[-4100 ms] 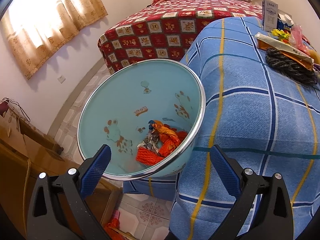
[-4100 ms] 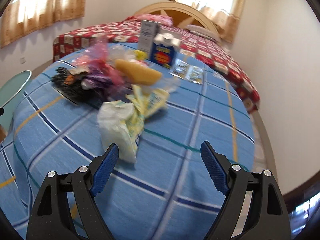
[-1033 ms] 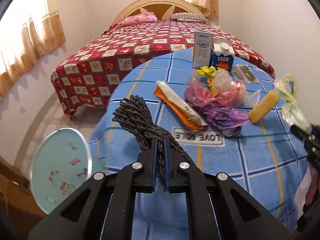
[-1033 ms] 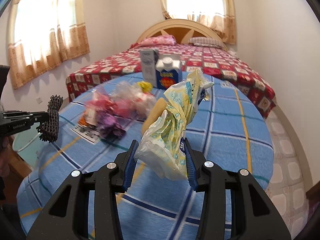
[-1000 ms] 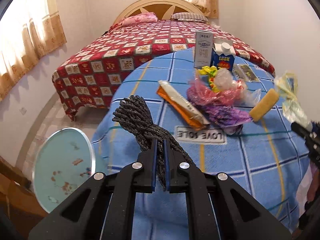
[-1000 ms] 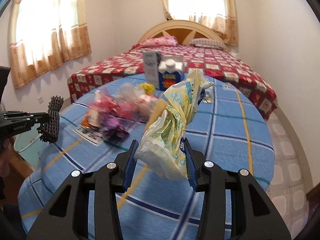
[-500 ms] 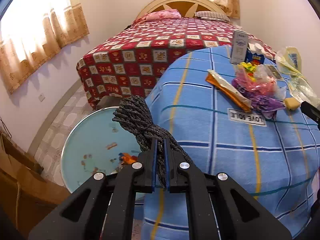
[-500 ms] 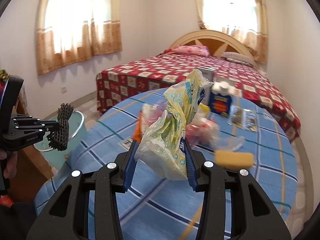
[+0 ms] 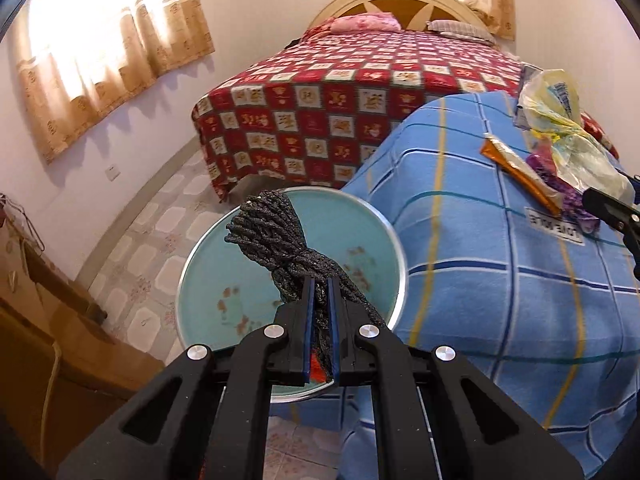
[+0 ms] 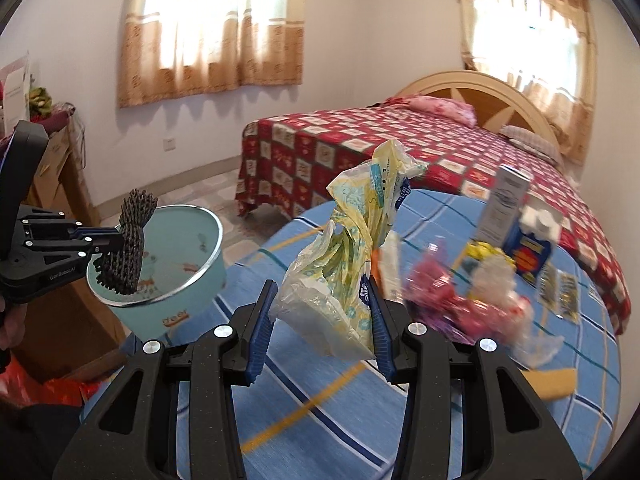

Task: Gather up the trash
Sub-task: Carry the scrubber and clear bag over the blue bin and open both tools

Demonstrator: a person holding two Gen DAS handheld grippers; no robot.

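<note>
My left gripper (image 9: pixel 320 312) is shut on a bundle of dark braided rope (image 9: pixel 276 240) and holds it right over the mouth of the pale blue trash bin (image 9: pixel 208 280). From the right wrist view the rope (image 10: pixel 128 244) hangs above the bin (image 10: pixel 188 264), beside the table's left edge. My right gripper (image 10: pixel 320 328) is shut on a crumpled yellow-and-white plastic bag (image 10: pixel 344 256), raised over the blue checked tablecloth (image 10: pixel 320 412). That bag (image 9: pixel 560 136) also shows at the right of the left wrist view.
On the table lie pink and purple wrappers (image 10: pixel 444 304), an orange packet (image 9: pixel 520 168), a yellow sponge (image 10: pixel 552 384), a milk carton (image 10: pixel 532 248) and a white box (image 10: pixel 504 204). A bed with a red checked cover (image 9: pixel 340 92) stands behind. A wooden cabinet (image 9: pixel 48 332) flanks the bin.
My left gripper has carried the rope leftward off the table to above the bin. My right gripper has swung left with the bag, so the bin now shows in its view.
</note>
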